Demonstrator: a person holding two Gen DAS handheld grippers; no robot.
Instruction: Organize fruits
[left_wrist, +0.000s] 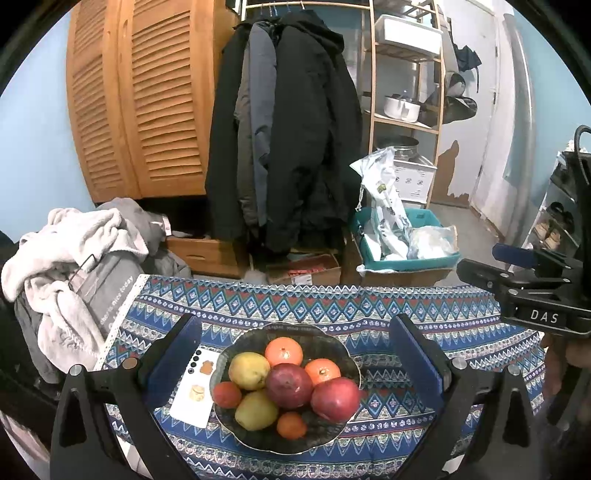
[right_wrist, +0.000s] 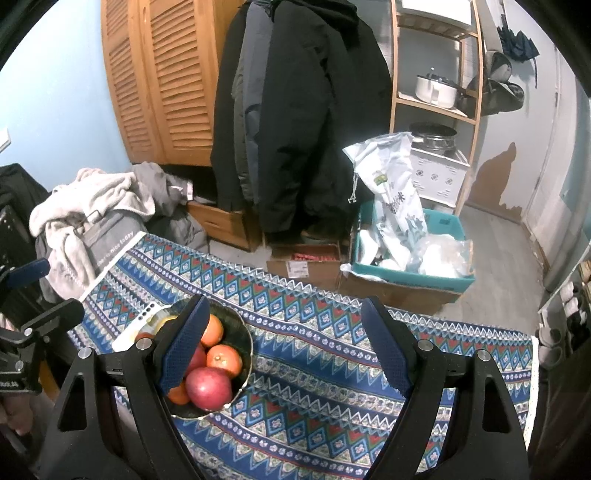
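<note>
A dark glass bowl (left_wrist: 332, 347) on the patterned tablecloth (left_wrist: 424, 310) holds two red apples (left_wrist: 334, 399), two yellow pears (left_wrist: 249, 370), and several oranges (left_wrist: 283, 350). My left gripper (left_wrist: 293, 354) hangs above the bowl, jaws open wide on either side of it and touching nothing. My right gripper (right_wrist: 284, 347) is open too, over bare cloth to the right of the bowl (right_wrist: 242, 325); its left finger (right_wrist: 186, 343) hides part of the fruit. In the left wrist view the right gripper (left_wrist: 517, 273) shows at the far right edge.
A white phone (left_wrist: 194, 391) lies flat just left of the bowl. A heap of clothes (left_wrist: 70, 258) sits off the table's left end. Beyond the far edge stand cardboard boxes (right_wrist: 306, 264), a teal bin (right_wrist: 410, 273) with plastic bags, hanging coats and a shelf.
</note>
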